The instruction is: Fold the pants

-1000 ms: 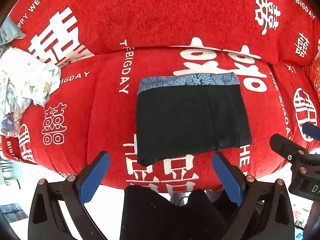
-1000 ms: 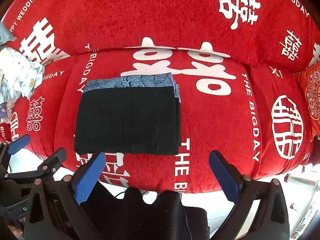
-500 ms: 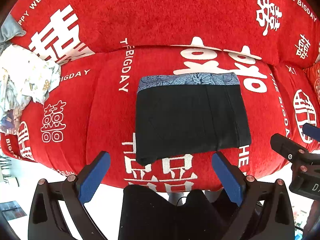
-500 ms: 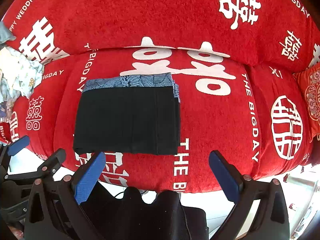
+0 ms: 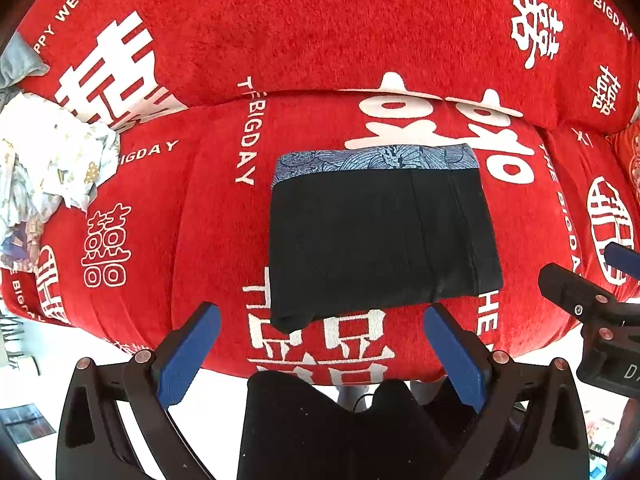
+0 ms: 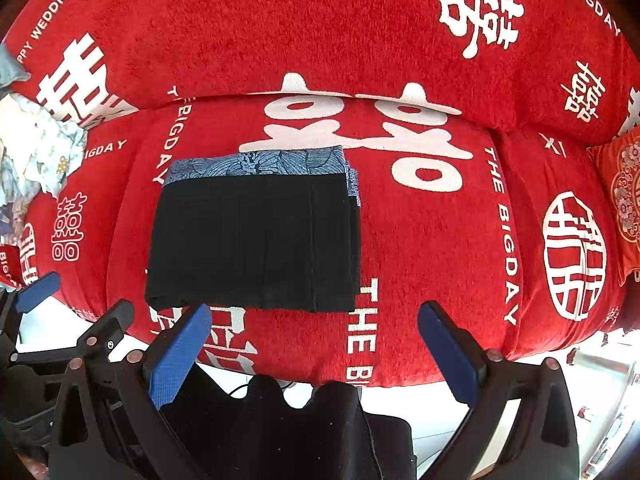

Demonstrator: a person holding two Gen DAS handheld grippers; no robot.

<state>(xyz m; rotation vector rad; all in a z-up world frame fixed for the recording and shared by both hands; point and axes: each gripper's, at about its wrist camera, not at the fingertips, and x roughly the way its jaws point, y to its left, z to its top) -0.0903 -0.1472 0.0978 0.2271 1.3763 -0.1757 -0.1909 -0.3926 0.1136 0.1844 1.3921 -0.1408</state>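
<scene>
The black pants (image 5: 380, 244) lie folded into a neat rectangle on the red sofa seat (image 5: 200, 208), with a blue patterned waistband along the far edge. They also show in the right wrist view (image 6: 256, 240). My left gripper (image 5: 320, 352) is open and empty, held in front of the sofa's front edge just below the pants. My right gripper (image 6: 316, 348) is open and empty, to the right of the pants' near edge. Each gripper shows at the edge of the other's view.
The sofa cover is red with white lettering. A crumpled pile of light printed clothes (image 5: 44, 168) lies at the left end of the seat. A red patterned cushion (image 6: 624, 204) sits at the right end. White floor (image 5: 36, 392) shows below the sofa.
Both grippers have stayed open and almost still; the view has shifted only slightly. The pants have not moved.
</scene>
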